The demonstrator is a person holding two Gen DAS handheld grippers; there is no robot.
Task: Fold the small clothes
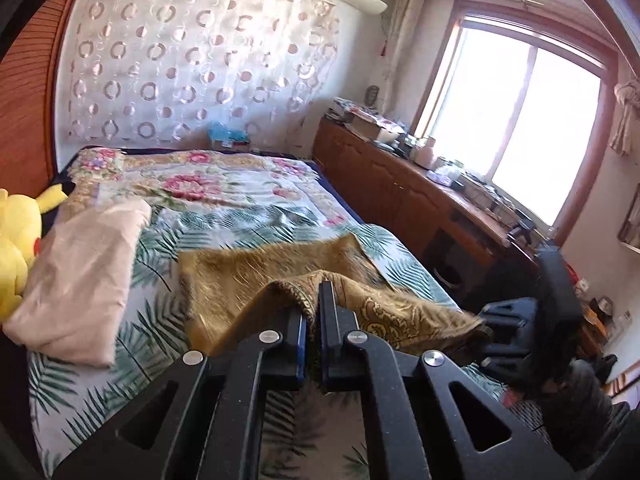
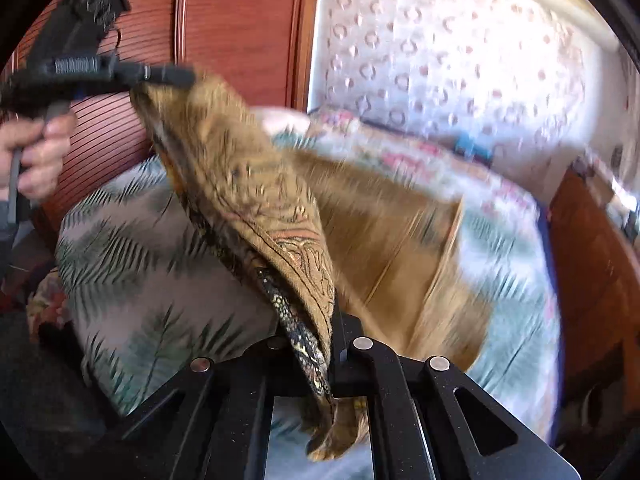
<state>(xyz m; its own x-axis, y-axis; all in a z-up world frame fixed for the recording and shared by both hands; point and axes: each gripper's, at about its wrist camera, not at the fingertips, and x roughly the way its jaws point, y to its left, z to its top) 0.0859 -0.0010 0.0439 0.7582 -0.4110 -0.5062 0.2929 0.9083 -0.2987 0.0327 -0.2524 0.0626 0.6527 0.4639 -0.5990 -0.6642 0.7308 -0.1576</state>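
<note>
Low at frame centre, both the left hand-held gripper [image 1: 314,320] and right hand-held gripper [image 2: 316,344] clamp a gold patterned cloth [image 1: 256,276] over the bed [image 1: 240,196]; no writing readable.

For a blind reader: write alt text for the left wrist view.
The left gripper pinches an edge of a gold patterned cloth above a leaf-print bedspread; the right gripper holds its other corner. A folded pink cloth lies left.

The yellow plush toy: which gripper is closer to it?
Left. The left gripper holds the cloth on the toy's side; the right gripper holds its other end, farther away.
</note>
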